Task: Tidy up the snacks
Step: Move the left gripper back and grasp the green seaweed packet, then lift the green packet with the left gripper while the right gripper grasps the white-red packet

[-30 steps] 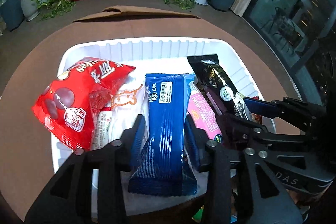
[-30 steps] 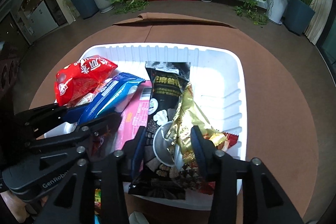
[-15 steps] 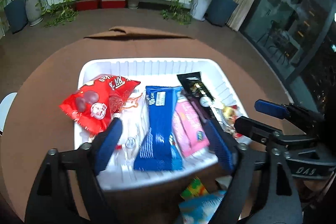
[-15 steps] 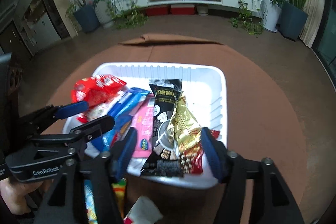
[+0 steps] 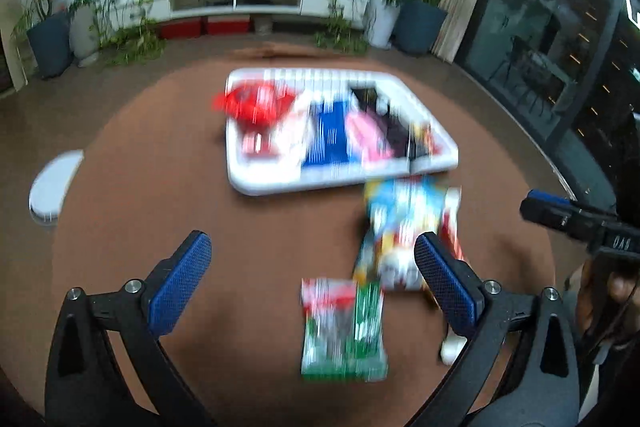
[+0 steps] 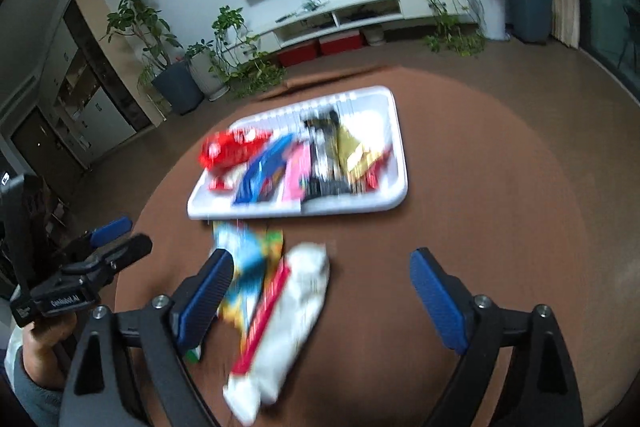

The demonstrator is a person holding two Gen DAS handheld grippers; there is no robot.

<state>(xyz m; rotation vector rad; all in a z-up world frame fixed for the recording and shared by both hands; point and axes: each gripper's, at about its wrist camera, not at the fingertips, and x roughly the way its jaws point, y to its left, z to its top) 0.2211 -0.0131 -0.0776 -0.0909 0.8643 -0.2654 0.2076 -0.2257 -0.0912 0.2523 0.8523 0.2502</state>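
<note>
left wrist view is motion-blurred. left gripper (image 5: 312, 267) has its jaws spread wide, just been opening, nothing between the pads; it hangs over bare brown table (image 5: 160, 187). white tray (image 5: 256, 183) sits well ahead of it, mid-table, holding a red bag (image 5: 252, 103), blue pack (image 5: 326, 135), pink pack (image 5: 366, 137) and a dark pack (image 5: 394, 131) side by side. loose on the table, near side of the tray: a green pack (image 5: 344, 331) just below the gripper gap, and a blue-yellow pack (image 5: 400, 223) near the tray's front edge, partly behind the right-hand finger. small white object (image 5: 52, 187) at the far left of the table, type unclear.

right wrist view: right gripper (image 6: 320, 275) also spread, jaws just been opening, pinching nothing. a white-red pack (image 6: 288, 315) lies on the table between and below its fingers, not touched. blue-yellow pack (image 6: 248, 263) lies beside it, partly behind the left-hand finger. tray (image 6: 352, 207) beyond, same snacks plus a gold pack (image 6: 352, 151) next to the dark one. left gripper (image 6: 112, 243) shows at the left edge, held by a hand (image 6: 48, 335) with a grey sleeve.
</note>
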